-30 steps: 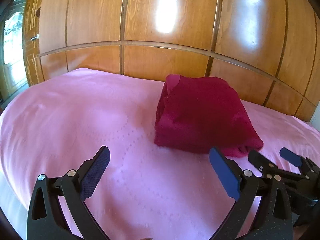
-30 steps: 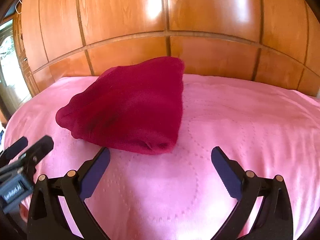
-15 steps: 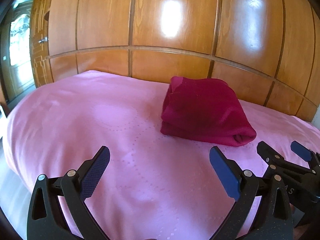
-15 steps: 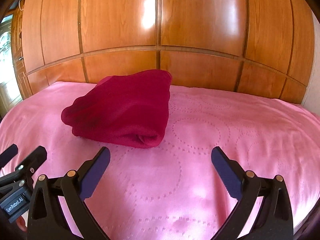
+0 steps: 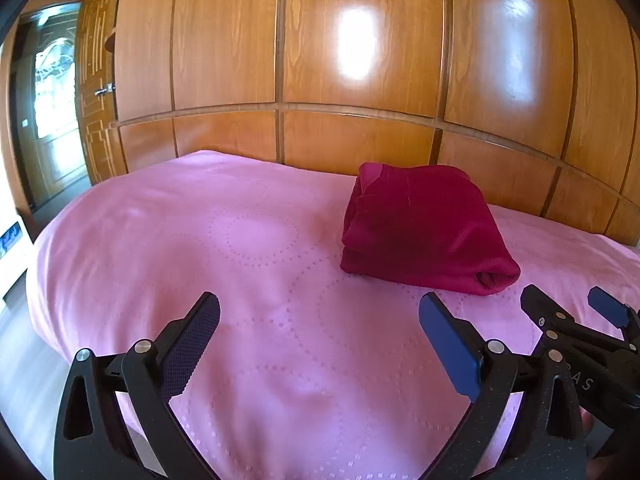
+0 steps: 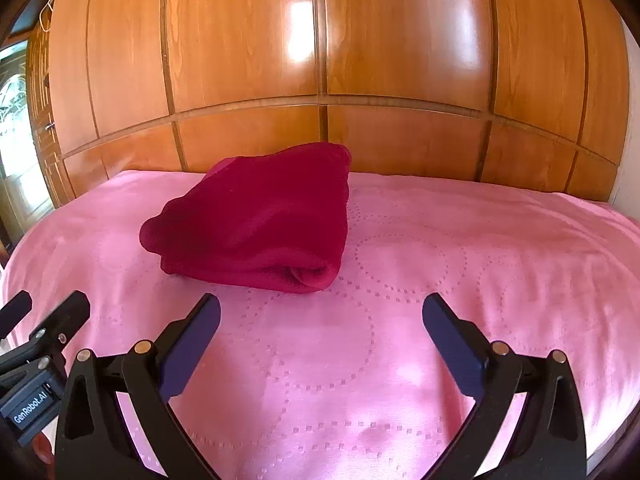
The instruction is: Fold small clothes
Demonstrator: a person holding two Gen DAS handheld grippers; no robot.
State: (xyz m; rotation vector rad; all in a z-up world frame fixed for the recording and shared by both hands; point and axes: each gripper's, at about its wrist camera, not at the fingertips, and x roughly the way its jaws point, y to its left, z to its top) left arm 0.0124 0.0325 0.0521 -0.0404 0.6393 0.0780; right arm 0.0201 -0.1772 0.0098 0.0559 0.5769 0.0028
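A dark red garment [image 5: 424, 228] lies folded into a thick bundle on the pink bedspread [image 5: 240, 248], near the wooden wall. The right wrist view shows the same folded garment [image 6: 260, 220] left of centre, its rolled edge facing me. My left gripper [image 5: 320, 336] is open and holds nothing, well short of the garment and to its left. My right gripper [image 6: 320, 328] is open too, empty, a little in front of the garment. The right gripper [image 5: 576, 308] also shows at the right edge of the left wrist view. The left gripper [image 6: 44, 308] shows at the left edge of the right wrist view.
Glossy wooden wardrobe panels [image 5: 360, 60] rise directly behind the bed. A door with glass [image 5: 52, 92] stands at the far left. The pink bedspread [image 6: 460, 280] stretches wide to the right of the garment. The bed's left edge drops to the floor [image 5: 24, 380].
Both grippers have pulled back from the folded garment, which now looks smaller and farther away. Both stayed open. The garment has not moved.
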